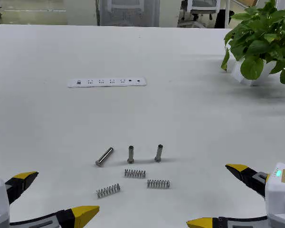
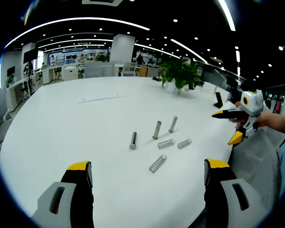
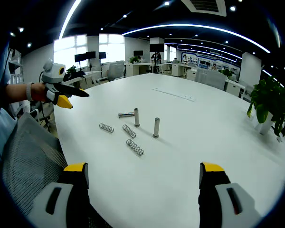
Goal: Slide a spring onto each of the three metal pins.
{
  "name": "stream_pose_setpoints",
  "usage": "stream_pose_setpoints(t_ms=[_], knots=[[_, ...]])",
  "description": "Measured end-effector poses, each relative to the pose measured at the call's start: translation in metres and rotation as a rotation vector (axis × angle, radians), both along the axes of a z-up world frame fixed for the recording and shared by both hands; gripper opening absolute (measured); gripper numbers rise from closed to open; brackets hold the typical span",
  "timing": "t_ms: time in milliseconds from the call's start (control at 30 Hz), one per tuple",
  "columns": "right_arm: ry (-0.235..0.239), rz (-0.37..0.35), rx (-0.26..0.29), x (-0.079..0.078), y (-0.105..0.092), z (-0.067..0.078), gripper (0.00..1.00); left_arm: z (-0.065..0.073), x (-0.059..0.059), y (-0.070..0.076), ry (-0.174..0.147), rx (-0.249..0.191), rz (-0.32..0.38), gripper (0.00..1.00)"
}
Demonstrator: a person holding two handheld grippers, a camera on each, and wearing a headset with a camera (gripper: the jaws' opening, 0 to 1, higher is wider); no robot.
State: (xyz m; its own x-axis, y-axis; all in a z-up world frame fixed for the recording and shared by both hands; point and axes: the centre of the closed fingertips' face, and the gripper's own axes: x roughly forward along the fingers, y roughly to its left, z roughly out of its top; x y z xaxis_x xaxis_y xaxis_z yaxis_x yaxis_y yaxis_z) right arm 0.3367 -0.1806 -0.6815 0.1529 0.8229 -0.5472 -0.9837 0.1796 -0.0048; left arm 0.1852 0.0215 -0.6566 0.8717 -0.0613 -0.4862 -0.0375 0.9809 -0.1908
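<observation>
Both claws gape wide, empty: left gripper (image 1: 61, 191) near-left, right gripper (image 1: 211, 194) near-right. Three springs (image 1: 135, 173) lie between them (slightly farther), just nearer than the pins (image 1: 130, 154).

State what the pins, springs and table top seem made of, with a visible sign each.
Pins: probably steel, polished; silvery-grey with bright glints. Springs: thin bare metal wire, silvery coils. Table top: matt white, perhaps laminate; smooth, with soft glare only.

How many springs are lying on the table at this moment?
3. The middle spring lies before the upright middle pin; the right spring lies right of it, nearer the person; the left spring lies before the lying pin. None seems hidden.
</observation>
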Motion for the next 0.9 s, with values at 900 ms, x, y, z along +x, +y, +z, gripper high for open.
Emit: stream_pose_setpoints(t_ms=[900], knots=[[0.009,0.014,-0.005,-0.002,0.0053,-0.0014,0.98,-0.0054,-0.0058,-0.0022,0.03,0.006,-0.025,1.0]])
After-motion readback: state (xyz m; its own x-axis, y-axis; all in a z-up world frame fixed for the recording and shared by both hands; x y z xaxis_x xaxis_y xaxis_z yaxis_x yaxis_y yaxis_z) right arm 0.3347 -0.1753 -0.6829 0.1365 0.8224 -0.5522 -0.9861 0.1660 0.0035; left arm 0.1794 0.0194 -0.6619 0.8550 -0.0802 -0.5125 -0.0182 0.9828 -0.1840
